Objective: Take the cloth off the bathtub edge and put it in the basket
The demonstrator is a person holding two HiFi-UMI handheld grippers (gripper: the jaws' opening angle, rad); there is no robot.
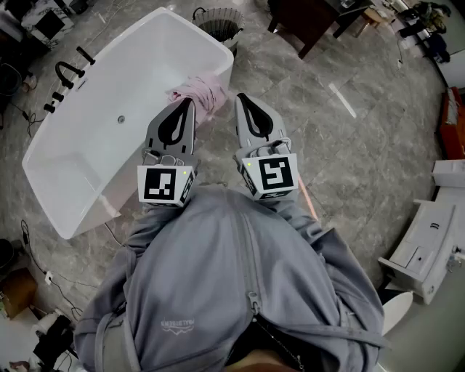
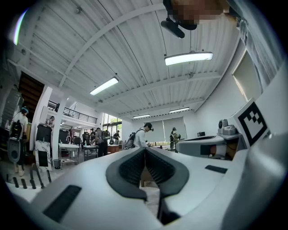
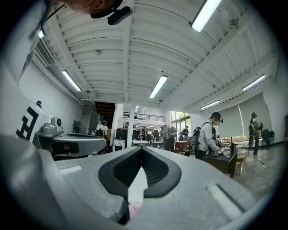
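A pink cloth (image 1: 200, 93) lies bunched on the near right edge of the white bathtub (image 1: 109, 123). A dark wire basket (image 1: 219, 24) stands on the floor past the tub's far end. My left gripper (image 1: 190, 101) is held in front of my chest, jaws shut and empty, its tip at the cloth's left side. To its right, my right gripper (image 1: 239, 97) is also shut and empty, tip just right of the cloth. In both gripper views the tips (image 2: 145, 148) (image 3: 141, 147) meet and point level into the hall.
Black taps (image 1: 69, 73) stand at the tub's left side. A dark table (image 1: 312, 18) is past the basket. White fixtures (image 1: 425, 243) sit at the right on the marble floor. Several people stand at tables across the hall (image 2: 139, 134).
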